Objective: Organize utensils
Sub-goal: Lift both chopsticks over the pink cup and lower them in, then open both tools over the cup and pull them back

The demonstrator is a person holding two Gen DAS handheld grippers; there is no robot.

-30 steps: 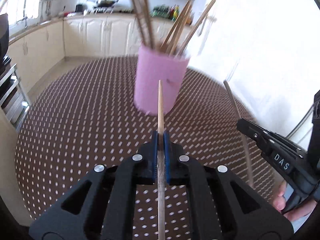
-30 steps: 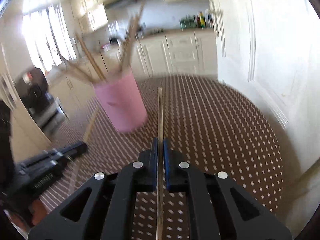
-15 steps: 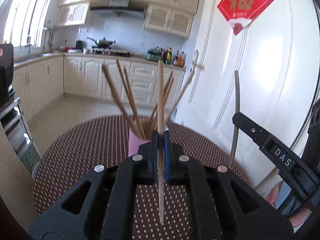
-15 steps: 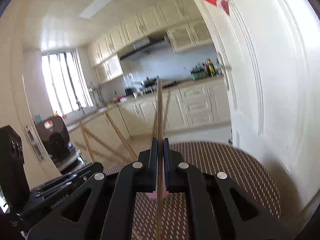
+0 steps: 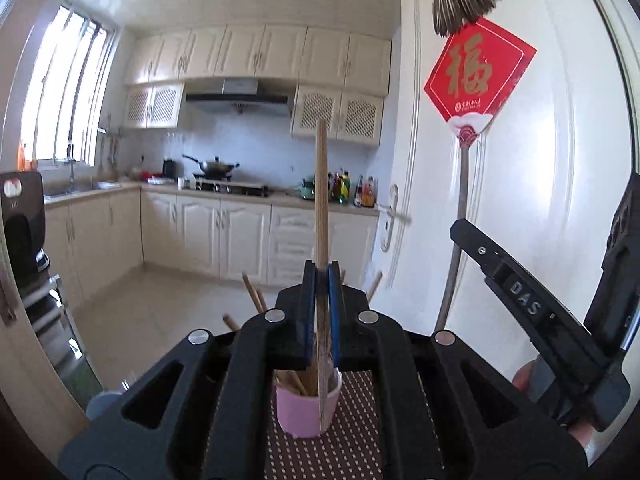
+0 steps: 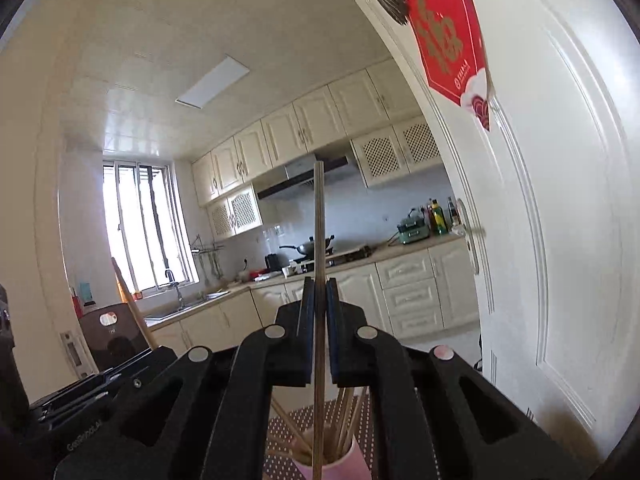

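Above the pink cup (image 5: 307, 410) on the dotted table mat (image 5: 352, 444), both grippers have risen and tipped level. The left gripper (image 5: 321, 312) clamps a wooden chopstick (image 5: 321, 200) upright; the right gripper (image 6: 319, 328) pinches a thinner chopstick (image 6: 319, 220). Both sticks now look poised to be dropped into the cup.

Pink cup (image 5: 306, 410) crowded with upright chopsticks (image 5: 294, 382); white door (image 5: 540, 200) close right
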